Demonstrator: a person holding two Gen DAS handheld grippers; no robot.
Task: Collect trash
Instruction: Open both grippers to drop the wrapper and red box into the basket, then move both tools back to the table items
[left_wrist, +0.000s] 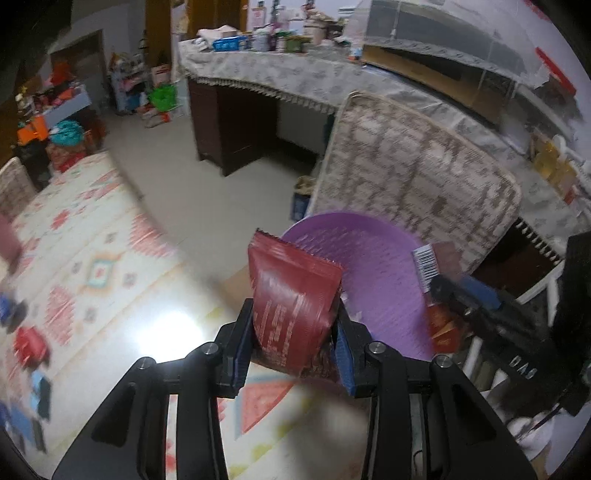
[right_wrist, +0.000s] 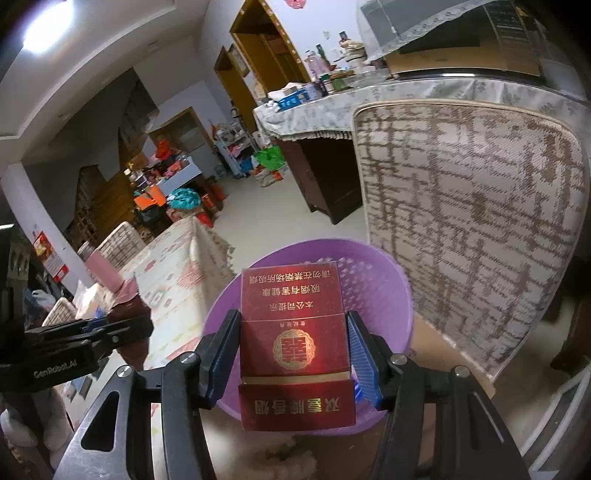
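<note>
Left tongs grip a red wrapper, its print blurred. Right tongs clamp a red box with Chinese lettering, hiding the purple bin's inside.

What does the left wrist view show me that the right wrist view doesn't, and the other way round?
Only the left wrist view: the left claw gripping a dark red snack wrapper, and more trash blurred on the patterned table.

Only the right wrist view: the gold-printed face of the red cigarette box between the right claw's pads, its lid flipped open, and the ceiling light.

Both: the purple basket just ahead, the patterned cushion behind it, and the cloth-covered counter.
</note>
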